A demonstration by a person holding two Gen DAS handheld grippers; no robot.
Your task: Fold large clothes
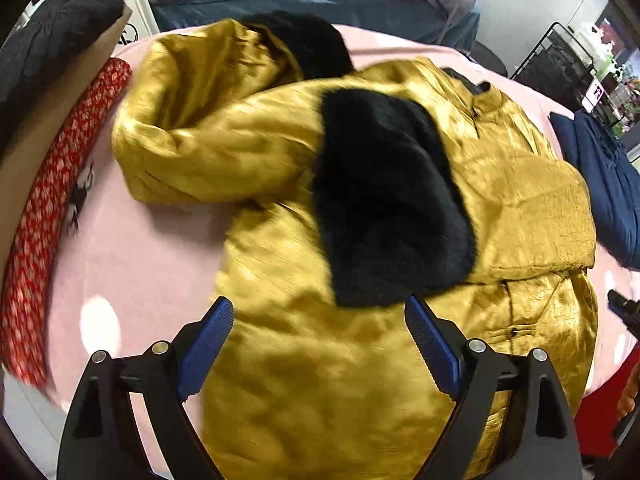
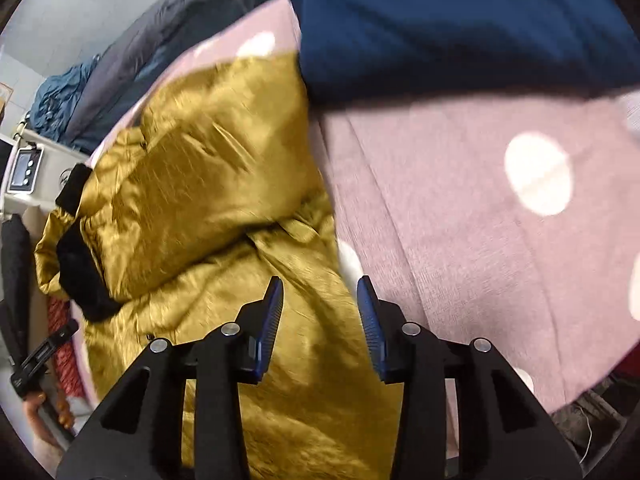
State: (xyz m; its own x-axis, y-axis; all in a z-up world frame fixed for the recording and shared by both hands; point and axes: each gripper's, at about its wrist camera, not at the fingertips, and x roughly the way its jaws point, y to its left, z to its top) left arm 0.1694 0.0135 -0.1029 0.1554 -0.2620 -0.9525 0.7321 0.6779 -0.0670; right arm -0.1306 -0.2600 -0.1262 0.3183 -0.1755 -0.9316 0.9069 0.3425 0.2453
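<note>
**Q:** How should the fold in hand be done well?

**A:** Judged from the layout: the left gripper (image 1: 320, 332), jaws released and empty, takes the hem; the right gripper (image 2: 320, 312), jaws parted with nothing between them, takes the right edge. Both should lift evenly.

**Q:** How does the garment appear?

**A:** The gold jacket (image 1: 280, 344) lies on the pink cloth (image 1: 152, 248), sleeves crossed inward, black fur cuff (image 1: 392, 208) uppermost, satin creased.

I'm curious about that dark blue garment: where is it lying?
In the left wrist view, the dark blue garment lies at the right edge on the pink spotted cover, just right of the gold jacket.
</note>
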